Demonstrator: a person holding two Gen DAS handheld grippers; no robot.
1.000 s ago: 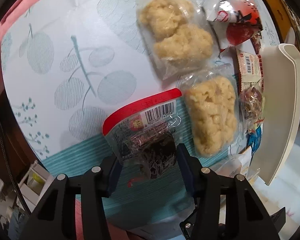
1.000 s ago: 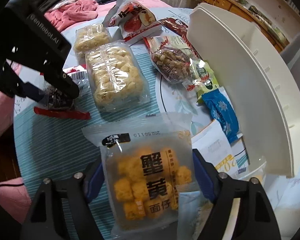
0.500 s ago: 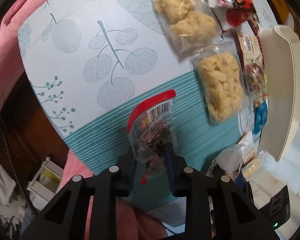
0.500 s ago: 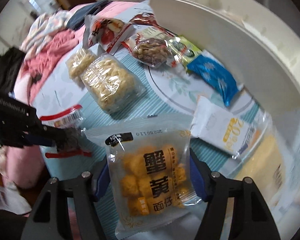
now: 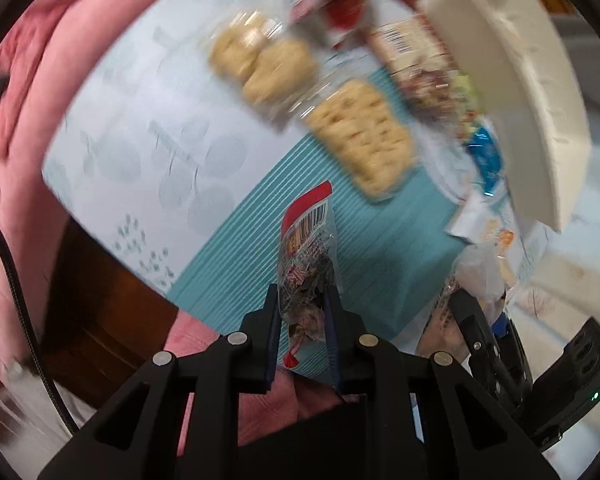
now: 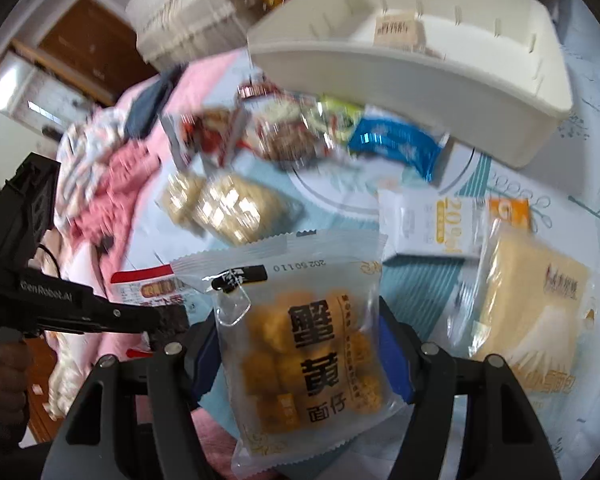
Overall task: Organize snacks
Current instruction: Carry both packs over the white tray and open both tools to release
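My left gripper (image 5: 302, 312) is shut on a clear red-topped snack packet (image 5: 306, 256) and holds it lifted above the table's near edge; the packet (image 6: 148, 286) and left gripper (image 6: 156, 320) also show in the right wrist view. My right gripper (image 6: 300, 344) is shut on a clear bag of orange snacks with black characters (image 6: 304, 332), held above the table. The white organizer bin (image 6: 420, 60) stands at the far side, also seen in the left wrist view (image 5: 516, 80).
On the teal-and-white tablecloth (image 5: 228, 264) lie two bags of pale puffed snacks (image 5: 360, 136), a blue packet (image 6: 396, 148), a white box (image 6: 428, 224), a yellow bag (image 6: 532, 300) and red packets (image 6: 208, 136). Pink bedding (image 5: 60, 60) lies beyond the table's left edge.
Both grippers have lifted and pulled back from the table with their packets. The left packet now hangs edge-on. The right view has tilted up, showing the inside of the bin.
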